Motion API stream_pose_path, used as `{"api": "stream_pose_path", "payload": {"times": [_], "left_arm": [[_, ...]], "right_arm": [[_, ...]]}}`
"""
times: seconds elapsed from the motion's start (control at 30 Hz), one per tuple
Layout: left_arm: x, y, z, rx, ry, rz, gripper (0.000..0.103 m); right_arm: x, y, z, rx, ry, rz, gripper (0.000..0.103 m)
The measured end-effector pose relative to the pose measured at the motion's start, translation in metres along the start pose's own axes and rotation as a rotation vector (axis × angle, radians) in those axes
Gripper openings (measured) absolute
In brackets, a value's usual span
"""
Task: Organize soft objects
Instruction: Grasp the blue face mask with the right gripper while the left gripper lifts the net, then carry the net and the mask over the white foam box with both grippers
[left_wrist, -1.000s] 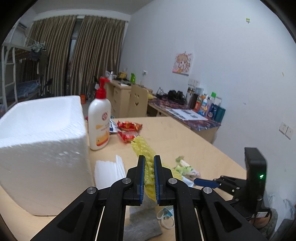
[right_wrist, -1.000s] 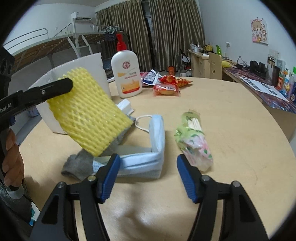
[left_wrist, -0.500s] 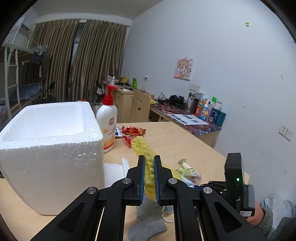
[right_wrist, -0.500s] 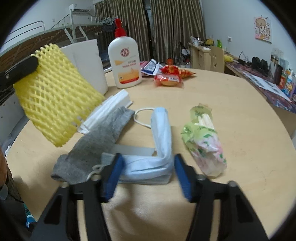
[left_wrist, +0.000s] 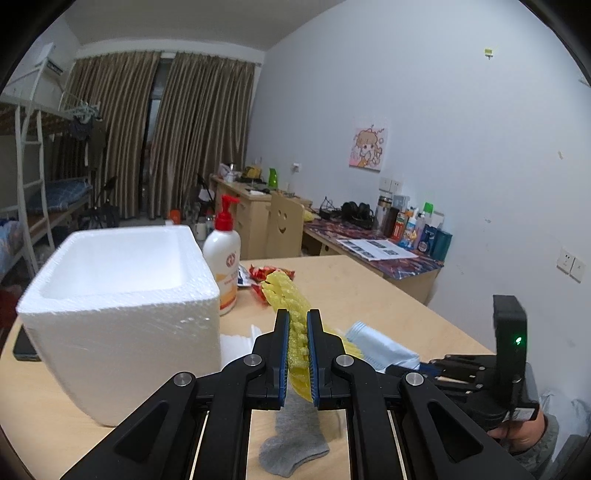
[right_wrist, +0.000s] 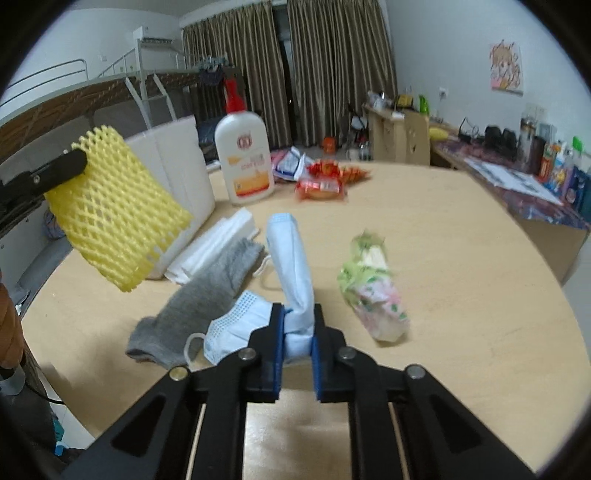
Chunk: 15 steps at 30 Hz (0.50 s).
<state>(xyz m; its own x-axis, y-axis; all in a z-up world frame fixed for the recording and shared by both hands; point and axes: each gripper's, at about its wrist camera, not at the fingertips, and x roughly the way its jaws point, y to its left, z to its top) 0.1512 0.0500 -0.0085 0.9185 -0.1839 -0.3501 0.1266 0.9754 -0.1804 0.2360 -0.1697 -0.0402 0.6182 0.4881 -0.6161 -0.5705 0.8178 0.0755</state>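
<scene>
My left gripper (left_wrist: 295, 325) is shut on a yellow foam net (left_wrist: 291, 314), held in the air beside the white foam box (left_wrist: 122, 306). In the right wrist view the yellow foam net (right_wrist: 114, 210) hangs at the left, above the table. My right gripper (right_wrist: 298, 314) is shut on a light blue face mask (right_wrist: 295, 273), which bends up over the table from between the blue pads. A grey sock (right_wrist: 199, 295) lies flat just left of the mask. The blue mask (left_wrist: 380, 345) and the grey sock (left_wrist: 295, 432) also show past my left fingers.
A white lotion bottle (right_wrist: 243, 158) with a red pump stands beside the foam box (right_wrist: 173, 162). A stack of white foam sheets (right_wrist: 218, 247), a green-and-pink wrapped pack (right_wrist: 373, 291) and red snack packets (right_wrist: 321, 181) lie on the round wooden table (right_wrist: 461, 258). A desk stands behind.
My right gripper has closed on the blue mask and lifted its fold. My left gripper has risen with the yellow net, so the open top of the foam box now shows.
</scene>
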Motion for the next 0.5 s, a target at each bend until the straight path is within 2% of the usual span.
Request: {"api": "stream_pose_path", "payload": {"times": [0.27, 0.5], "left_arm": [[-0.050, -0.004, 0.008, 0.009, -0.074, 0.042, 0.009], [-0.089, -0.005, 0.014, 0.022, -0.111, 0.105, 0.010]], "right_arm": [[-0.042, 0.008, 0.012, 0.002, -0.108, 0.004, 0.015], [-0.067, 0.030, 0.023, -0.032, -0.185, 0.043, 0.016]]}}
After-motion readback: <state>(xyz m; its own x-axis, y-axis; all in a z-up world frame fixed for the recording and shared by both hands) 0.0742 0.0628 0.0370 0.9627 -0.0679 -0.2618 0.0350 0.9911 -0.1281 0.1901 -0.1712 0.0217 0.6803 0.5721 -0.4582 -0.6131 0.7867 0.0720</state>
